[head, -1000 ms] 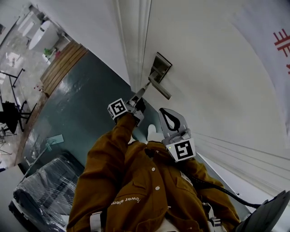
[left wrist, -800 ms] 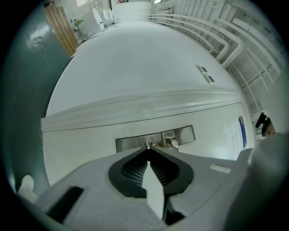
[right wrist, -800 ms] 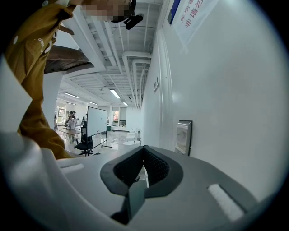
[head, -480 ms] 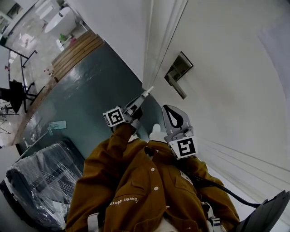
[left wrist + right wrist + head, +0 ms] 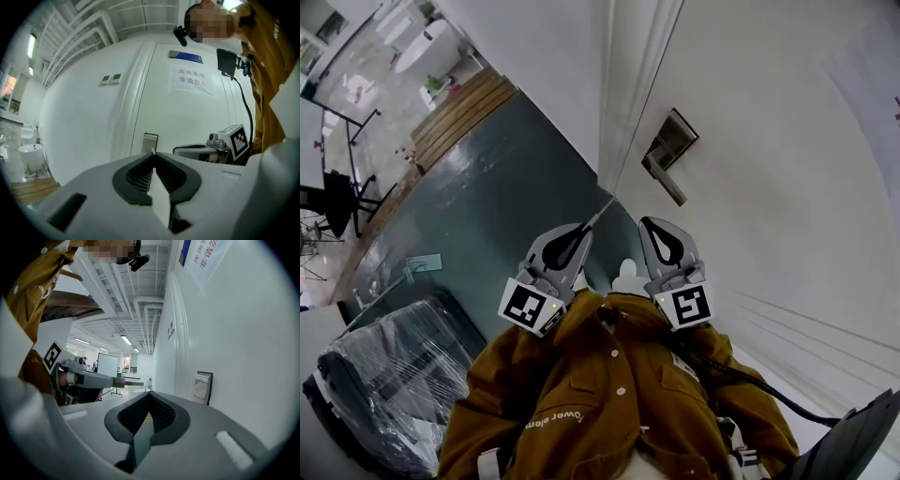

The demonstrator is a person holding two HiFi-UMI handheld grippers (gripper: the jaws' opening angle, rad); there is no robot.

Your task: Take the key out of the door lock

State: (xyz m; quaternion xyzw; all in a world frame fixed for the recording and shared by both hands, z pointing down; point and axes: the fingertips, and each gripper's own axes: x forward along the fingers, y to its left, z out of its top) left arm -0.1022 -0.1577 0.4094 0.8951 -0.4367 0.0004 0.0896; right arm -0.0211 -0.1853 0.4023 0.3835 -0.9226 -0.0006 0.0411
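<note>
The silver lock plate point(image 5: 673, 142) with its lever handle point(image 5: 664, 181) sits on the white door point(image 5: 769, 187). My left gripper point(image 5: 584, 229) is shut on the key point(image 5: 602, 210), a thin pale sliver sticking out past its tips, well clear of the lock. In the left gripper view the key tip point(image 5: 152, 151) shows at the closed jaw ends point(image 5: 153, 154), with the lock plate point(image 5: 150, 142) behind. My right gripper point(image 5: 648, 222) hangs beside it, shut and empty; its own view shows closed jaws point(image 5: 149, 393), the lock plate point(image 5: 203, 387) and the left gripper point(image 5: 89, 379).
The door frame point(image 5: 623, 103) runs left of the lock. A paper notice point(image 5: 194, 78) hangs on the door. A dark green floor point(image 5: 478, 197), a plastic-wrapped piece of furniture point(image 5: 384, 375) and a wooden platform point(image 5: 459, 112) lie to the left.
The left gripper has drawn back from the lock towards the person, rolled so its marker cube faces the head camera, and the key has come away with it. The right gripper has barely moved.
</note>
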